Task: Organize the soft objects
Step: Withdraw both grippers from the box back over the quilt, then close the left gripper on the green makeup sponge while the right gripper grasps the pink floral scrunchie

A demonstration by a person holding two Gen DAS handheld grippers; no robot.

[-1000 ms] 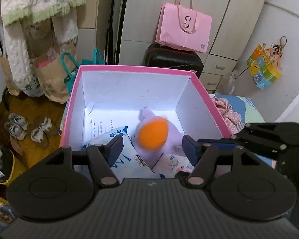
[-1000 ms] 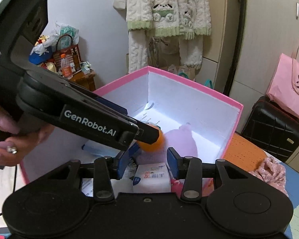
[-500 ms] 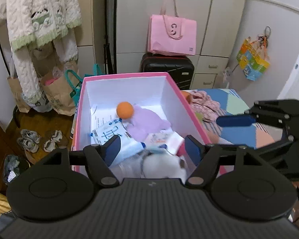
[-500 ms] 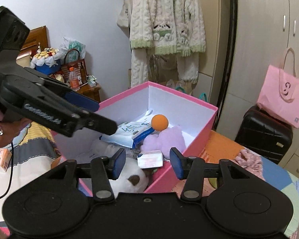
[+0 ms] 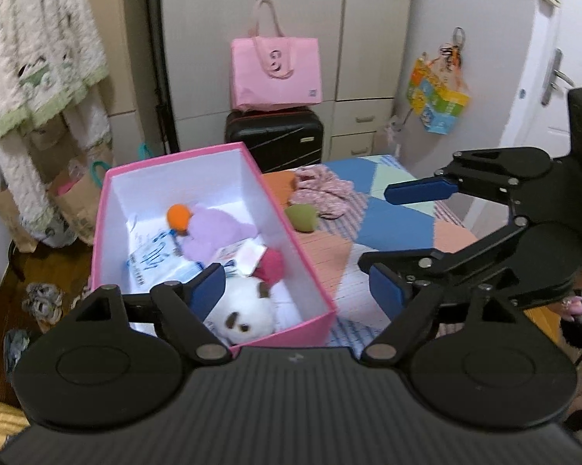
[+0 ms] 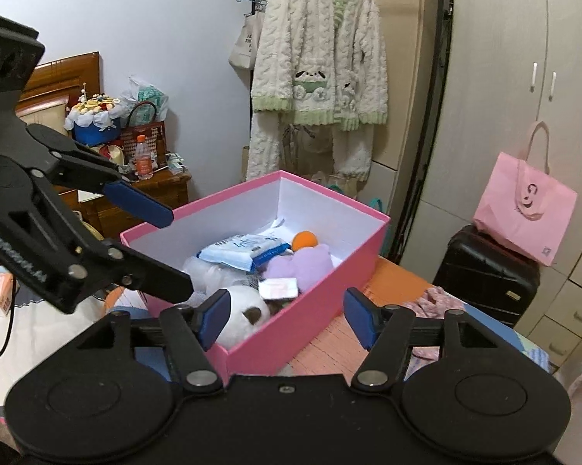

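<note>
Toys are lying in the pink box (image 5: 310,255) ahead of you: nearest a white plush (image 5: 244,310), then a purple plush (image 5: 213,232). Your left gripper (image 5: 298,290) and right gripper (image 6: 287,316) are both opening wide, gripping nothing.

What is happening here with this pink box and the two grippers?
A person is tidying soft things into the pink box on the bed. It already holds a white plush, a purple plush, an orange ball and tissue packs. The left gripper and the right gripper hold nothing; their jaws are opening. A green toy and a floral cloth lie outside the box.
</note>
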